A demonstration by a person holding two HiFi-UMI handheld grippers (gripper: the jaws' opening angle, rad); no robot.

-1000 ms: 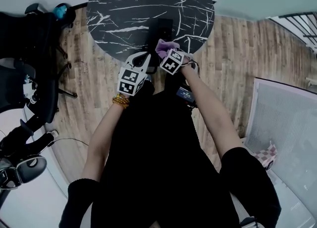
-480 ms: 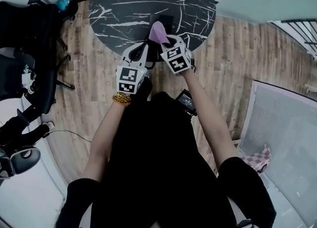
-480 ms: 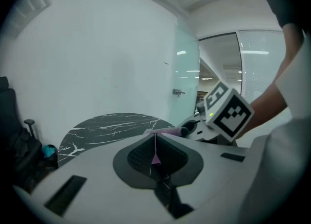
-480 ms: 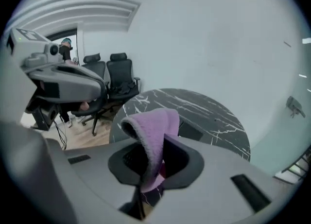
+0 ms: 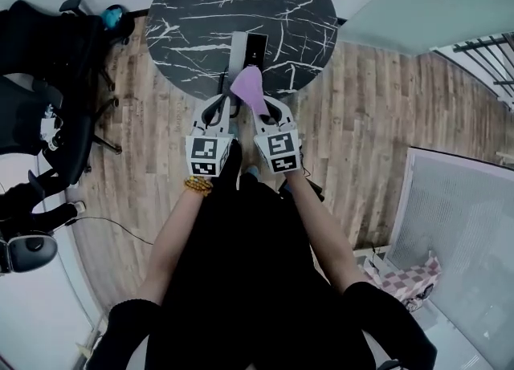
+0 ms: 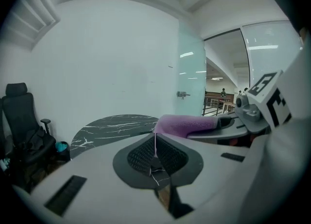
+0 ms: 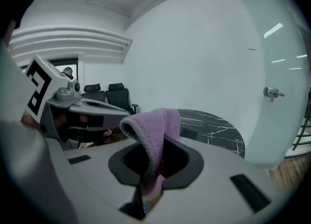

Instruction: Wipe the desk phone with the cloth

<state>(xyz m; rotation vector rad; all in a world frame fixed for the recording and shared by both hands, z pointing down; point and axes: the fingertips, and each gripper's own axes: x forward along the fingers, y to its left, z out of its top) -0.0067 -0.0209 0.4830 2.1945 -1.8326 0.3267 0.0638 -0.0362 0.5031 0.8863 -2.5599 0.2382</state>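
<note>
From my remote seat I read the right gripper (image 7: 156, 146) first; its two grey moulded jaws are clamped on the cloth (image 7: 151, 121), a fuzzy lilac towelling piece that rises out of the seam between the dark ribbed pads and flops over the jaw tips in a soft rounded fold; the lower edge of it hangs down into the gap behind the pads. The left gripper (image 6: 155, 139) has its jaws pressed together, the cross-hatched black pads meeting along a thin pale line; the free end of the cloth reaches across from the right jaws and meets the left jaw tips, and I cannot tell whether a thread of it is nipped in that seam. From the head view both grippers sit side by side, tips close together, with the cloth bunched between and just ahead of them. The desk phone (image 5: 249, 46), a flat dark rectangle with a pale strip along one side, lies just beyond the jaw tips, near the edge of the table (image 5: 201, 7) closest to them; it is apart from the cloth. The table is round, glossy black stone veined in white; under the jaws runs a floor (image 5: 385, 103) of wood-grain planks; black office chairs (image 5: 48, 47) stand well off to the left of the left jaws.
</note>
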